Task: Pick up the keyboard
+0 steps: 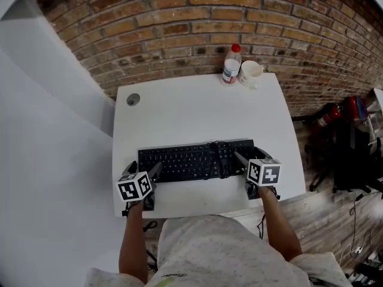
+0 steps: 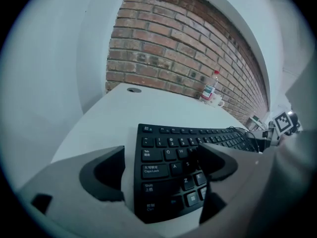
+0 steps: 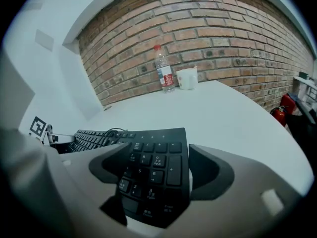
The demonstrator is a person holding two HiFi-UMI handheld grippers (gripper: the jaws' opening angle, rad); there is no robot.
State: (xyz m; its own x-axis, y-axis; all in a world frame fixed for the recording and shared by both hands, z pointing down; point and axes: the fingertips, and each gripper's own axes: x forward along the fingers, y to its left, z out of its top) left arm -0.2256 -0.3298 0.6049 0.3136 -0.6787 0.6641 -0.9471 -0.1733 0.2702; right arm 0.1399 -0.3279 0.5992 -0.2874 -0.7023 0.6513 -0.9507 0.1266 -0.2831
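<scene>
Keyboard [image 1: 194,160] probably handling light, stiff, long; its ends sitting between wide-open jaws of left gripper [image 2: 163,165] and right gripper [image 3: 157,167], neither clamping yet; end edges likely offering best hold.

Keyboard [image 1: 194,160] on table [image 1: 179,109] front, bottle [image 1: 231,64] beside cup [image 1: 250,73] behind

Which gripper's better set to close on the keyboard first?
Right, marginally. The right gripper is open, its outer jaw close beside the numpad end of the black keyboard. The left gripper is open too, but a strip of white table shows between its outer jaw and the keyboard.
</scene>
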